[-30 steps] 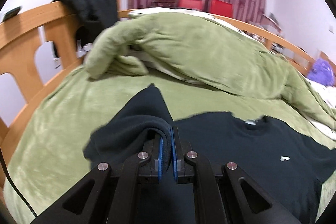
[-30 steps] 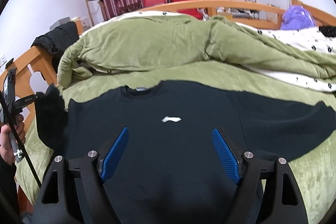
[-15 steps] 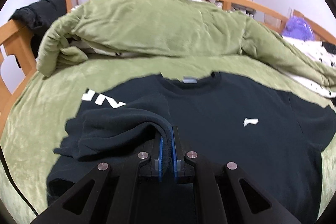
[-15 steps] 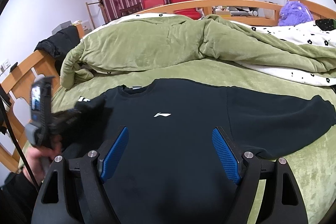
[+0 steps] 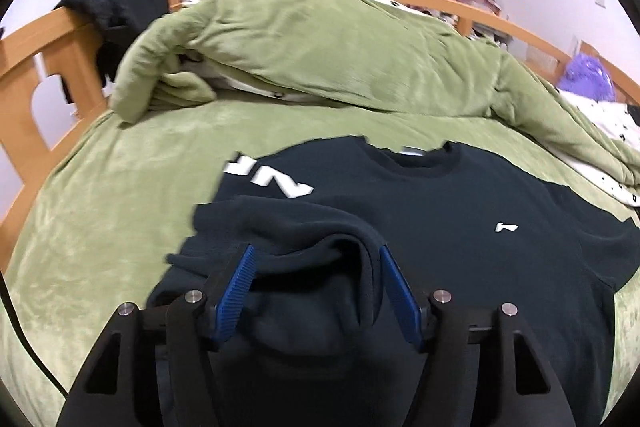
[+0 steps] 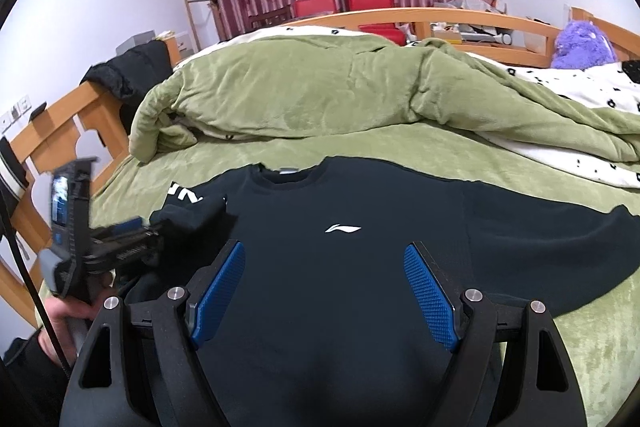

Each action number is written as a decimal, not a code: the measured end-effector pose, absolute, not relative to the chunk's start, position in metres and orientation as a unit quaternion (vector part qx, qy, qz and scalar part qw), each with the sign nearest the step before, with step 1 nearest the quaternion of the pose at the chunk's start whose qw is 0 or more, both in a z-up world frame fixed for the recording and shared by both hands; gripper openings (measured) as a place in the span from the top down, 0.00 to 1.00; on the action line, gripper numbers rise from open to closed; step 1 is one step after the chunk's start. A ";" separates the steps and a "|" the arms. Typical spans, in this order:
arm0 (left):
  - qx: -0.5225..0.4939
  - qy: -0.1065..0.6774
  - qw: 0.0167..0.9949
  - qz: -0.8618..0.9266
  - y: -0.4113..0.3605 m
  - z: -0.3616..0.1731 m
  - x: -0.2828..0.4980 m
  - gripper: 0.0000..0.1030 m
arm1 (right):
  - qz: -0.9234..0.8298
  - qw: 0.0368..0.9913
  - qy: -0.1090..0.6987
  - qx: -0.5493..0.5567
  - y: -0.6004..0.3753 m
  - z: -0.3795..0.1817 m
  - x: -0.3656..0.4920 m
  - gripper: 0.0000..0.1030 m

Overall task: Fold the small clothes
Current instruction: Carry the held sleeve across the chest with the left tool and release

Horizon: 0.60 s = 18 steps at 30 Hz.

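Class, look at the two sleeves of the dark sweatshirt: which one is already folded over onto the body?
The left sleeve, the one between the left gripper's open jaws, lies folded across the chest. The right sleeve lies stretched out flat on the bed sheet.

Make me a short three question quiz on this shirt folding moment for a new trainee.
1. True or false: the left gripper is clamped shut on the folded sleeve.
2. Which sleeve lies spread out flat on the green bedsheet? A) the one on the left gripper's side B) the one on the right gripper's side
3. Fill in: the small white logo sits on the sweatshirt's ____.

Key: 1 false, its jaws stand open; 2 B; 3 chest.
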<state>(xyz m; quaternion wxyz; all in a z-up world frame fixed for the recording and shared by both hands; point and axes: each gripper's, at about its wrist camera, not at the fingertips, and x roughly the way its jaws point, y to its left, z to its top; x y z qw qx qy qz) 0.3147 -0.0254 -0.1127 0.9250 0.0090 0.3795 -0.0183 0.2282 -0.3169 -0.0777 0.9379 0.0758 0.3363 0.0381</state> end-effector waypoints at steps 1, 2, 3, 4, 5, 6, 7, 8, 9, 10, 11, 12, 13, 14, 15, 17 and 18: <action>0.005 0.379 0.925 -0.016 -0.016 -0.111 0.313 0.38 | 0.041 0.938 0.338 0.072 -0.312 -0.079 0.229 0.22; -0.002 0.378 0.926 -0.013 -0.005 -0.110 0.309 0.38 | 0.044 0.938 0.339 0.067 -0.307 -0.080 0.230 0.22; -0.014 0.375 0.927 -0.015 0.009 -0.108 0.304 0.38 | 0.048 0.938 0.339 0.060 -0.299 -0.083 0.230 0.22; -0.022 0.373 0.927 -0.018 0.016 -0.106 0.303 0.37 | 0.051 0.937 0.340 0.053 -0.294 -0.085 0.230 0.23; -0.034 0.374 0.927 -0.023 0.026 -0.105 0.299 0.36 | 0.054 0.937 0.342 0.044 -0.288 -0.089 0.231 0.27; -0.045 0.377 0.925 -0.030 0.035 -0.104 0.297 0.36 | 0.055 0.936 0.346 0.034 -0.281 -0.092 0.231 0.30; -0.054 0.380 0.923 -0.036 0.043 -0.104 0.294 0.36 | 0.056 0.934 0.351 0.024 -0.274 -0.096 0.231 0.30; -0.058 0.381 0.922 -0.038 0.050 -0.104 0.290 0.36 | 0.057 0.933 0.354 0.019 -0.268 -0.100 0.232 0.31; -0.057 0.381 0.922 -0.036 0.053 -0.104 0.288 0.35 | 0.057 0.932 0.356 0.018 -0.265 -0.101 0.232 0.31; -0.053 0.381 0.922 -0.033 0.058 -0.105 0.286 0.35 | 0.058 0.931 0.360 0.023 -0.261 -0.104 0.233 0.31; -0.050 0.379 0.923 -0.029 0.063 -0.105 0.283 0.34 | 0.061 0.929 0.363 0.029 -0.258 -0.106 0.233 0.31; -0.048 0.378 0.924 -0.027 0.067 -0.106 0.280 0.34 | 0.067 0.927 0.366 0.036 -0.254 -0.107 0.234 0.31; -0.046 0.376 0.925 -0.026 0.070 -0.105 0.278 0.34 | 0.073 0.926 0.368 0.041 -0.250 -0.107 0.233 0.31; -0.046 0.375 0.926 -0.024 0.076 -0.105 0.275 0.34 | 0.078 0.925 0.370 0.042 -0.245 -0.108 0.234 0.31; -0.051 0.372 0.927 -0.027 0.081 -0.104 0.271 0.33 | 0.080 0.925 0.370 0.041 -0.240 -0.108 0.234 0.31; -0.069 0.363 0.928 -0.051 0.092 -0.102 0.263 0.30 | 0.084 0.924 0.371 0.031 -0.225 -0.108 0.234 0.31; -0.073 0.360 0.928 -0.062 0.094 -0.102 0.260 0.28 | 0.087 0.924 0.372 0.024 -0.218 -0.108 0.234 0.31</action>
